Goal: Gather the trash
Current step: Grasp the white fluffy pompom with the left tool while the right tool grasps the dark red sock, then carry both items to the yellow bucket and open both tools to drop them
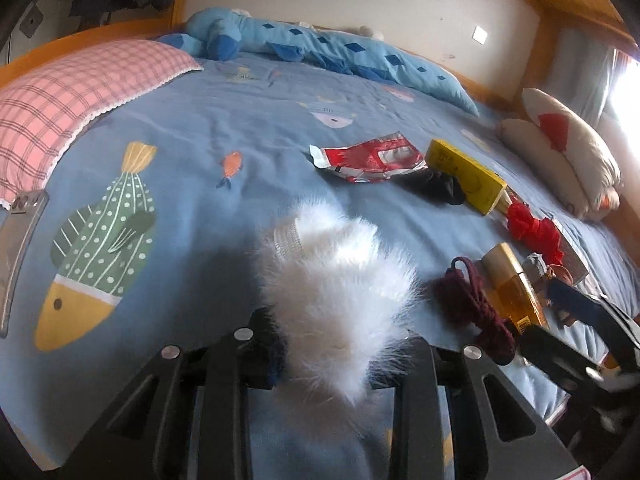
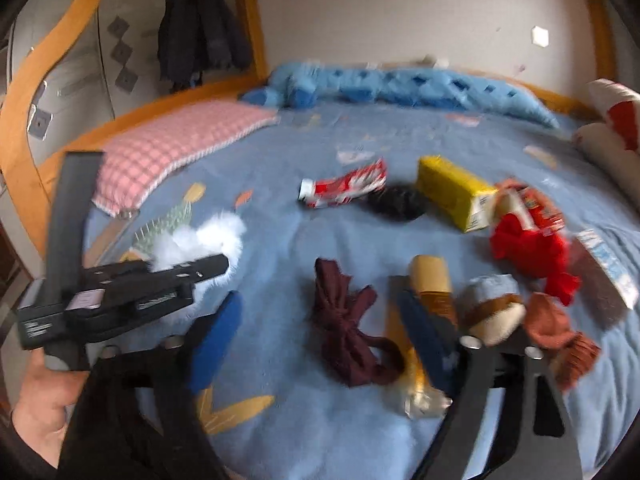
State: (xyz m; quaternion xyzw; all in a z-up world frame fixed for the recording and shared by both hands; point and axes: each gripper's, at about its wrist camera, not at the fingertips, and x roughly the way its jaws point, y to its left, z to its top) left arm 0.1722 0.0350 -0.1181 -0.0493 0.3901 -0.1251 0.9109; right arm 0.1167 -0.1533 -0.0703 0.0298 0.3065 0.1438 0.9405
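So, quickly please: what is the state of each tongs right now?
Left tongs: closed on the white fluffy item.
Right tongs: open, holding nothing; the maroon cloth lies between them.

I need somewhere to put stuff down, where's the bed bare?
Free: the blue bedspread between the pink checked pillow, the red wrapper and the long blue plush. Crowded: the right side, around the yellow box, red cloth and amber bottle.

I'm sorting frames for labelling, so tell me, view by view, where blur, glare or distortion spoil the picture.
Left wrist view: mostly sharp; window glare washes out the right edge, the white fluffy item is soft up close, and fisheye curves the bed. Right wrist view: motion blur smears everything, worst on the red cloth and yellow box; corners go dark.
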